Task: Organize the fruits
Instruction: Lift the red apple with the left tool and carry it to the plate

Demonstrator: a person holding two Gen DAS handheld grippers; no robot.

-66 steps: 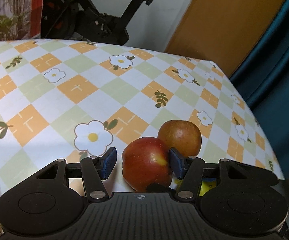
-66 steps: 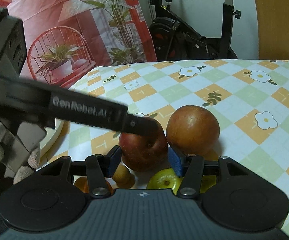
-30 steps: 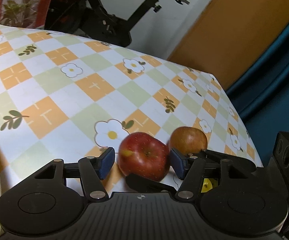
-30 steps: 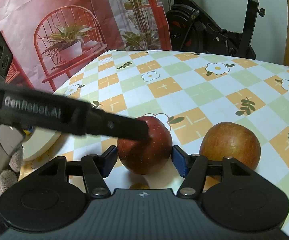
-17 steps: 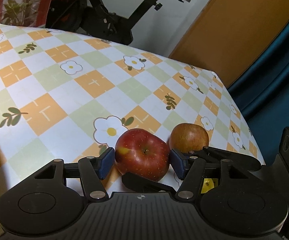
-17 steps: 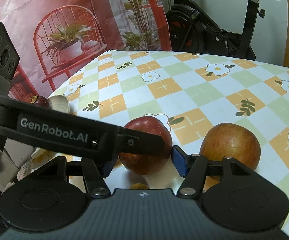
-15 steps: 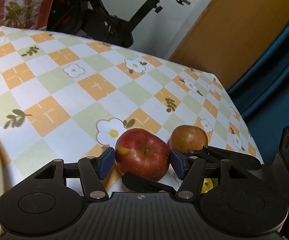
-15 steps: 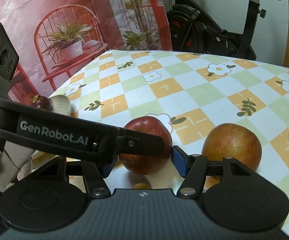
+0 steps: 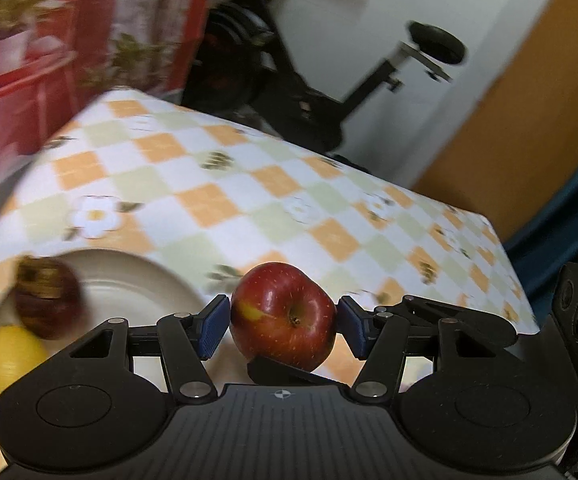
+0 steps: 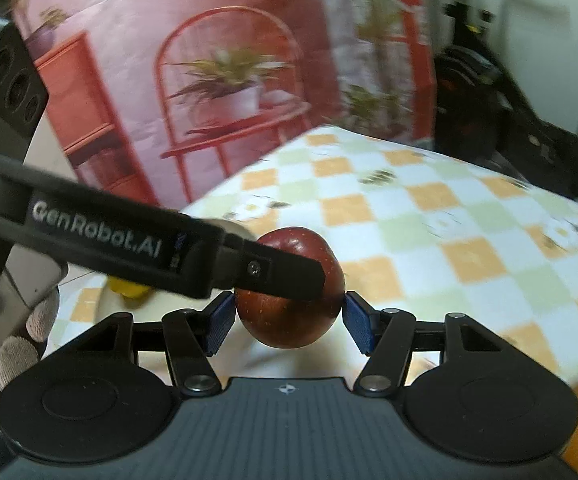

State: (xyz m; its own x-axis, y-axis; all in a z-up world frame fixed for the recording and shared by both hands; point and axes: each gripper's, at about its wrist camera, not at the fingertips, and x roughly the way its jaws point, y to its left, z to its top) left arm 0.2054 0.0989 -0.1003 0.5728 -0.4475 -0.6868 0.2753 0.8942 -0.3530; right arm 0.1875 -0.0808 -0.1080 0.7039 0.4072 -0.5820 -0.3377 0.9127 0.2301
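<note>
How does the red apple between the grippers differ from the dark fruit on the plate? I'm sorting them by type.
The red apple is glossy bright red with a yellow patch; the dark fruit is deeper maroon with a brownish top, though blurred. The apple is held off the table between the left hand-held gripper and right hand-held gripper; the dark fruit rests on the plate beside a yellow fruit. Both are roundish.

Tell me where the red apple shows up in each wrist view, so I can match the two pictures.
Left wrist: red apple at lower centre, between the blue pads.
Right wrist: red apple at lower centre, partly behind the other tool's black finger.
Shared landmark: the checkered tablecloth.
</note>
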